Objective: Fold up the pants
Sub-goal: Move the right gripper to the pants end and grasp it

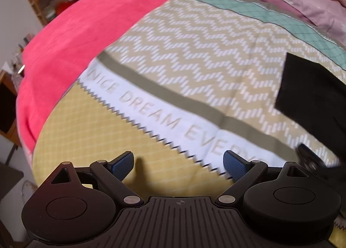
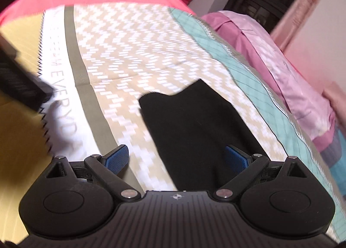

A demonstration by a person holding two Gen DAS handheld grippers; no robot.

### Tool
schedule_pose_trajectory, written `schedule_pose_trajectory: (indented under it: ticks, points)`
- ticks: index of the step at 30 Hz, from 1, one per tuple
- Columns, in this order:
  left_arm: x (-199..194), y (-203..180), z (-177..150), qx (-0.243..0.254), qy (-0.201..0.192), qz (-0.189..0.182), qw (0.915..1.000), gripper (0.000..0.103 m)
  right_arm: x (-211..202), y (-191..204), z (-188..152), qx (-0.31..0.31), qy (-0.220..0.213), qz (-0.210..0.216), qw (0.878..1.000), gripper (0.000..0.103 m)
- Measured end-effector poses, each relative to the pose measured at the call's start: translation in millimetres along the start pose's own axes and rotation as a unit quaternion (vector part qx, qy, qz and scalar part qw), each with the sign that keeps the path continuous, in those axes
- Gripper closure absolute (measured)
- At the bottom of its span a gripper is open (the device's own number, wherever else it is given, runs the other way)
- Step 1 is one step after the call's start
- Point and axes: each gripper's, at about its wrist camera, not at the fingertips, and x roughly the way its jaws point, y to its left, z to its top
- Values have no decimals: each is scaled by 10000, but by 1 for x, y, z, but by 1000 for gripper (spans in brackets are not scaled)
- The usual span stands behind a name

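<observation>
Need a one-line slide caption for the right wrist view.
Right gripper open above black pants lying on a zigzag-patterned bedspread, nothing held.

A bed is carrying everything, its patterned cover lying spread flat over it. Black pants are lying directly on the cover's zigzag band. A pink blanket is covering the far end, and crumpled purple bedding is lying along the right edge.

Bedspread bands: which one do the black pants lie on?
The beige-and-white zigzag band. The black pants lie on it, between the olive stripe and the teal grid band.
</observation>
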Motion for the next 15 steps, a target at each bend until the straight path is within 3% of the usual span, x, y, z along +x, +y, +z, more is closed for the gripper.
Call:
schedule_pose_trajectory:
  ticks: [4, 6, 7, 8, 9, 11, 15]
  points:
    - [-3, 10, -14, -90, 2, -59, 9999, 0, 26, 9, 18, 2, -113, -389, 9992, 6]
    - [-4, 6, -18, -10, 7, -158, 9999, 0, 37, -6, 27, 289, 72, -197, 9994, 29]
    - [-4, 2, -19, 37, 0, -232, 9997, 0, 44, -21, 31, 598, 307, 189, 9976, 65]
    - [-5, -3, -19, 84, -13, -315, 9995, 0, 47, -38, 34, 947, 443, 496, 9933, 76]
    - [-6, -9, -18, 140, -38, -414, 9990, 0, 45, -54, 36, 1216, 487, 654, 9892, 81]
    - [-8, -24, -14, 247, -116, -623, 9977, 0, 32, -90, 38, 1845, 414, 931, 9775, 81]
    - [-15, -71, -1, 537, -261, -1206, 9909, 0, -5, -168, 27, 3124, 142, 1366, 9400, 81]
